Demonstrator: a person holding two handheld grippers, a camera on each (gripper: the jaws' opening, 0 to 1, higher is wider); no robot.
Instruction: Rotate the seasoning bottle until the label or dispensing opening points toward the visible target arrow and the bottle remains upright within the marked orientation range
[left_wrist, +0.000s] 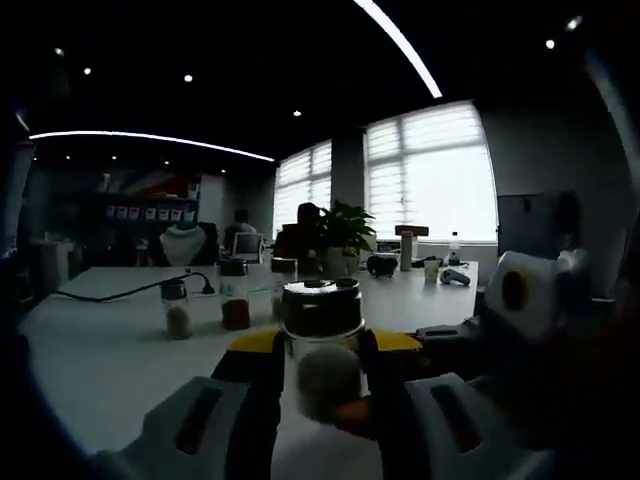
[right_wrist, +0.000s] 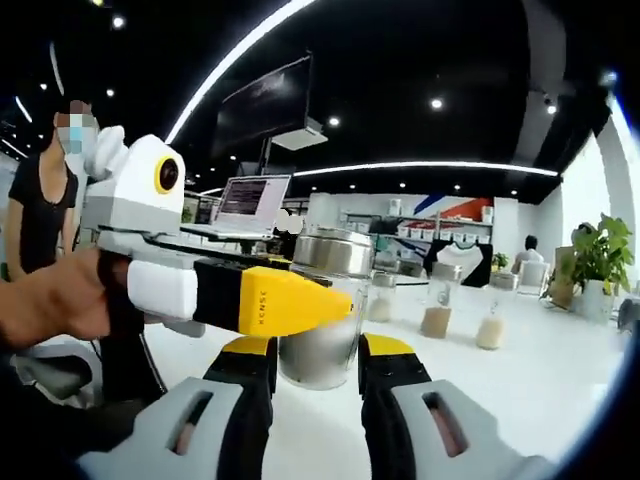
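Two tools, one seasoning bottle between them, upright on the white counter. In left gripper view the left tool has its yellow-tipped jaws either side of the bottle, right up against its glass; looks clamped, tho contact is partly hidden. In right gripper view the right tool also brackets the bottle w/ both jaws at its lower body; can't tell if it's squeezing or just beside. Left tool comes in from the left in that view, held by a person's hand, yellow tip lying across the bottle's front. Bottle: clear glass, wide shiny metal cap, pale powder in the base; no label readable. Other jars on counter: 3 in right gripper view, 2 clear ones in left gripper view, brown or pale contents. One laptop, one potted plant, one black cable. One person standing at left of right gripper view.
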